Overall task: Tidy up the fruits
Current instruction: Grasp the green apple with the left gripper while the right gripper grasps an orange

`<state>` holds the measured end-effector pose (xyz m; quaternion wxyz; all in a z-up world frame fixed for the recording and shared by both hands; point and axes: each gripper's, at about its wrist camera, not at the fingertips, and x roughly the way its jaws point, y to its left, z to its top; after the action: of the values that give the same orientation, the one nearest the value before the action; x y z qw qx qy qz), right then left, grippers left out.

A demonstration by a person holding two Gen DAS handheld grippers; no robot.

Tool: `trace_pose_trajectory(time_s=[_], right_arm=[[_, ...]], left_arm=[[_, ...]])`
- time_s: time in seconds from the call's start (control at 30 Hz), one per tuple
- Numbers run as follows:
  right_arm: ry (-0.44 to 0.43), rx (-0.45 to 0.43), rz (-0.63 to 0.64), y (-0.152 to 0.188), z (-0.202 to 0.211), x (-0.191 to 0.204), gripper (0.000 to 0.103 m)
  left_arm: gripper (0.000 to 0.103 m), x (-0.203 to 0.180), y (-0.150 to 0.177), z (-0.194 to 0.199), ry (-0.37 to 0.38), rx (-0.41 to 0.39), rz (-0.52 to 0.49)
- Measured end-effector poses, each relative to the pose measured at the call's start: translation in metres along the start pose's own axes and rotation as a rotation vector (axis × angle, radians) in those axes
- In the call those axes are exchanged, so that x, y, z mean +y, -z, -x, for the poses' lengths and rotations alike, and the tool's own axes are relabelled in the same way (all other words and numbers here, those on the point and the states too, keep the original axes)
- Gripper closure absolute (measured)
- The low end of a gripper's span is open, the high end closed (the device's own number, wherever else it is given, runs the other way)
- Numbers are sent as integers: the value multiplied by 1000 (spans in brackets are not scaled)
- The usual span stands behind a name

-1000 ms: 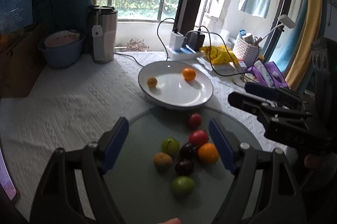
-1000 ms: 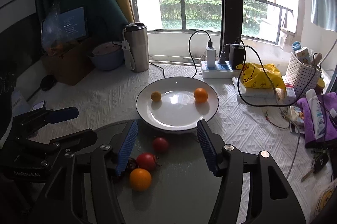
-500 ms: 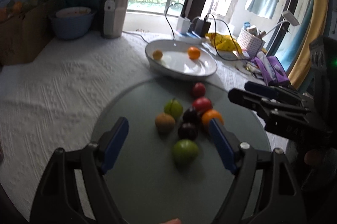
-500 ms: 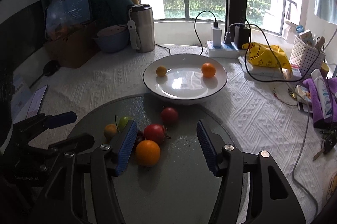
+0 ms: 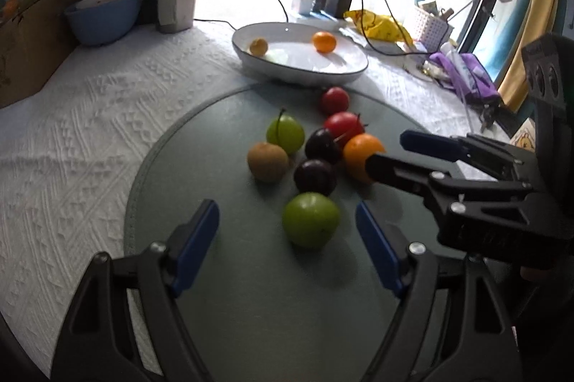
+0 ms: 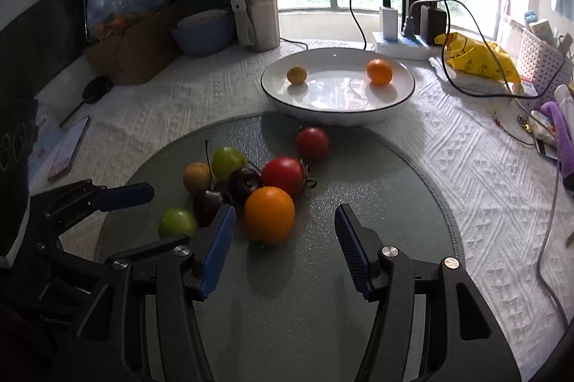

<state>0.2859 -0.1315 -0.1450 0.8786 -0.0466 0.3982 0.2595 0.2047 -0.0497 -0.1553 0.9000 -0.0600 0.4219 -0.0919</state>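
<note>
Several fruits lie clustered on a round grey-green mat (image 5: 251,292) (image 6: 358,173). Nearest my left gripper (image 5: 287,231) is a green fruit (image 5: 310,219), lying between its open blue pads without touching them. Behind it are two dark plums (image 5: 315,176), a brown fruit (image 5: 267,161), a green apple (image 5: 285,133) and red tomatoes (image 5: 342,125). An orange (image 6: 269,214) lies just ahead of my right gripper (image 6: 285,227), which is open and empty. The white plate (image 6: 401,98) beyond holds a small yellow fruit (image 6: 296,74) and an orange (image 6: 379,71).
White textured cloth covers the table. At the back stand a steel tumbler (image 6: 256,10), a blue bowl (image 6: 202,32), a power strip with cables (image 6: 401,46), a yellow bag (image 6: 473,57) and a white basket (image 6: 541,59). A phone (image 6: 68,147) lies at the left.
Both grippers have sunk toward the mat and tipped downward. The fruits now look larger and nearer; the green fruit sits between the left pads, the orange just before the right ones.
</note>
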Motion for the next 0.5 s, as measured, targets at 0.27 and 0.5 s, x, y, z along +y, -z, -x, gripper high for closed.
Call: trace_pose_trajectory(time_s=[0.27,0.5], right_arm=[[-33,22,17,1,-10,2,46],[-51,58,29,0,-17,3,60]], left_arm=[[29,-3,3,-5,-15,13,-30],[54,-10,3,-6,-1,12,-67]])
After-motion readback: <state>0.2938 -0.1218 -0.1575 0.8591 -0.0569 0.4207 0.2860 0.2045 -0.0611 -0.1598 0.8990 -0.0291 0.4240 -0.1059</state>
